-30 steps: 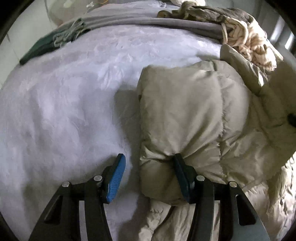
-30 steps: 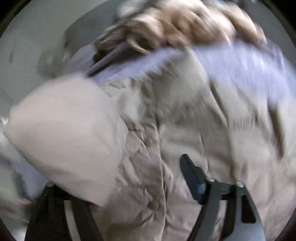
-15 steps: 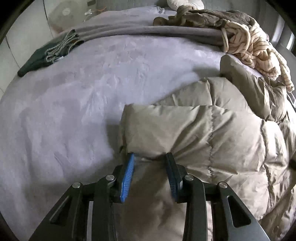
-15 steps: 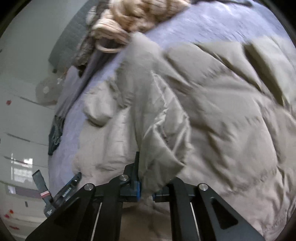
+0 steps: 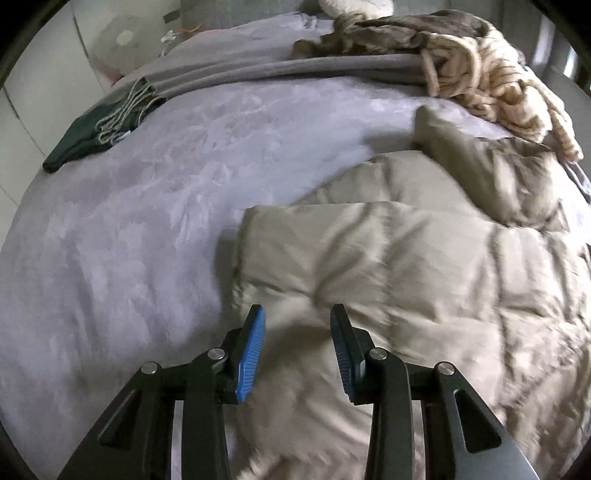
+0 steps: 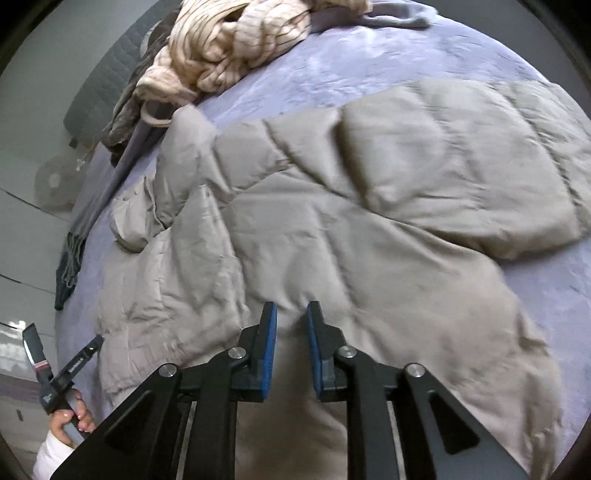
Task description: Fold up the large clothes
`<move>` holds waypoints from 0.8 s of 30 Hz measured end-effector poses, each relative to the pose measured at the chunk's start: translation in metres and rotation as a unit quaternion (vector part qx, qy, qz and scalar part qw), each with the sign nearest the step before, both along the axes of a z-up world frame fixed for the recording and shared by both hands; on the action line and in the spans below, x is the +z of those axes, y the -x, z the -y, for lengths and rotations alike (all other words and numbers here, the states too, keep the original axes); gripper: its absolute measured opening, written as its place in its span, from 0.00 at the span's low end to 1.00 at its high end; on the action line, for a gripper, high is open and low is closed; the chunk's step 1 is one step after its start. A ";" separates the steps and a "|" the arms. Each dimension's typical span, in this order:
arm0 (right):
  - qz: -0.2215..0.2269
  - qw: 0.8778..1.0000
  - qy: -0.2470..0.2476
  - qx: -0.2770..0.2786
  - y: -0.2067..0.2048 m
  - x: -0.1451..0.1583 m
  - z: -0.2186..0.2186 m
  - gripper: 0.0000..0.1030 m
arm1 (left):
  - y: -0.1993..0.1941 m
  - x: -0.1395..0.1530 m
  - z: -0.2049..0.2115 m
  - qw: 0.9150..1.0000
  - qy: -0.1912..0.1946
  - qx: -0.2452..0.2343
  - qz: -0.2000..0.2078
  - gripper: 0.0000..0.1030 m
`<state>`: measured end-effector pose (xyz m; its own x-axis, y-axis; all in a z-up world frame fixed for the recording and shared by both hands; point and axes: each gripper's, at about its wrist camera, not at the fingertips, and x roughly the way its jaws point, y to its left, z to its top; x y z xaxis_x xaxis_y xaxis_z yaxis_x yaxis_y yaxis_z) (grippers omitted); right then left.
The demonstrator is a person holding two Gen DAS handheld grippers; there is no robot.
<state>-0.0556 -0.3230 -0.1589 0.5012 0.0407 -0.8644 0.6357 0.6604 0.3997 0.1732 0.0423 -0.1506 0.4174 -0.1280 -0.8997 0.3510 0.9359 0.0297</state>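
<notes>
- Puffer jacket (image 6: 369, 229): beige/khaki, quilted in wide padded panels, matte shell, lots of creases. Lies spread on the bed, filling most of the right wrist view.
- One sleeve (image 6: 461, 177) is folded across the body, cuff end toward the right edge of that view.
- In the left wrist view the jacket (image 5: 424, 277) sits on the right half of the bed, with a folded edge facing left.
- Left gripper (image 5: 297, 347): jaws part open over the jacket's near edge. Fabric is blurred in the gap; pads look clear of it, nothing gripped.
- Right gripper (image 6: 291, 347): narrow gap, jaws opening, above the jacket's lower part. No fabric pinched that I can see.
- Left hand (image 6: 72, 413) with a white sleeve is visible at the lower left of the right wrist view, holding the other tool.
- Bed cover (image 5: 129, 240): pale lilac, plush, faint pattern.
- Far end of bed: cream chunky-knit piece (image 5: 491, 77), brown garment (image 5: 388, 29), grey fringed blanket (image 5: 258, 70), dark green item (image 5: 85, 140).
- Room: light wall panels on the left, grey quilted headboard (image 6: 107, 77).
</notes>
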 end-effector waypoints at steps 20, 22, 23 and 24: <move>0.028 0.997 -0.035 -0.061 0.104 0.016 0.067 0.57 | 0.123 0.020 0.156 0.992 0.042 -0.106 -0.059 1.00; 0.028 0.996 -0.032 -0.083 0.119 0.016 0.083 0.57 | 0.134 0.022 0.170 0.991 0.038 -0.116 -0.049 1.00; 0.029 0.995 -0.030 -0.096 0.126 0.016 0.092 0.57 | 0.138 0.022 0.177 0.991 0.034 -0.122 -0.050 1.00; 0.029 0.993 -0.029 -0.110 0.134 0.015 0.103 0.57 | 0.141 0.021 0.182 0.990 0.032 -0.126 -0.052 1.00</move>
